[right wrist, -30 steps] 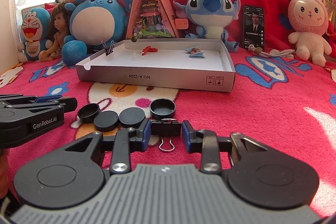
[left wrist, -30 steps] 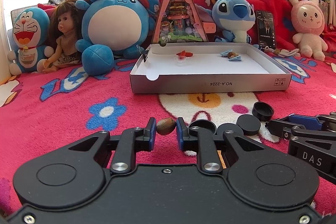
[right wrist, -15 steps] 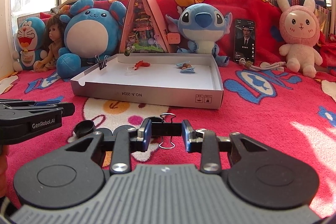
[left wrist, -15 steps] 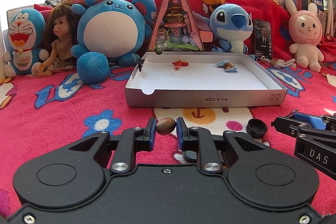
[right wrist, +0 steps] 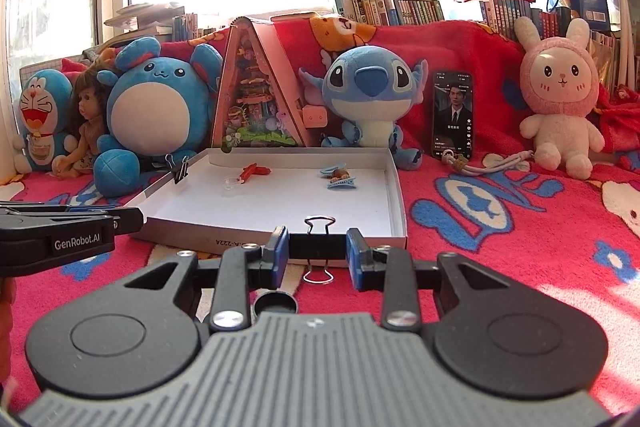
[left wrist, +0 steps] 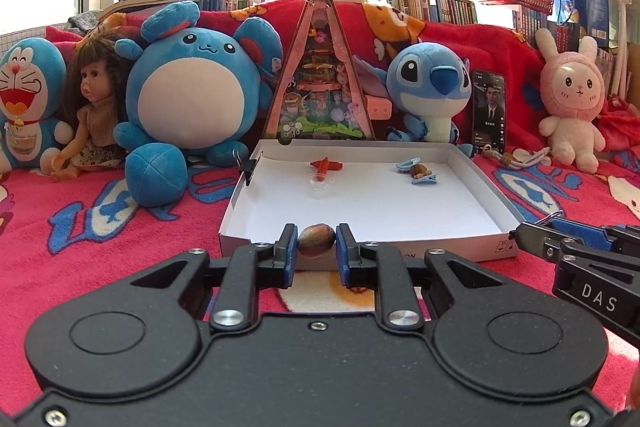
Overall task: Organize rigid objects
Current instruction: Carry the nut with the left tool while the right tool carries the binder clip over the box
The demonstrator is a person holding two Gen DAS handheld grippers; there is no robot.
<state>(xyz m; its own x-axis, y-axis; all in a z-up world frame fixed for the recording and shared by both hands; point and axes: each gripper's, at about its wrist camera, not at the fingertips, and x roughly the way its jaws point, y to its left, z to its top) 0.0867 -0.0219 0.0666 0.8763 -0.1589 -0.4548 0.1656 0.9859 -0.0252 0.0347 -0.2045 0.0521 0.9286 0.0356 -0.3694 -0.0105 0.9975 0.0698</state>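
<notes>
Nut (left wrist: pixel 316 246) clamped, level with tray (left wrist: pixel 486 211) front rim.

The left gripper (left wrist: pixel 316 247) points forward and slightly downward, its two blue-padded fingers (left wrist: pixel 289 251) drawn close and clamped on a small brown nut (left wrist: pixel 316 246) that sits squarely between the pads, clear of the surface below. The right gripper (right wrist: pixel 318 254) is angled much the same, its blue pads (right wrist: pixel 278 255) pressing on either end of a black binder clip (right wrist: pixel 318 251) whose wire handles stick up and down from the grip. The two tools sit side by side: the right one's fingers show at the right edge of the left wrist view, and the left one's fingers at the left edge of the right wrist view.
</notes>
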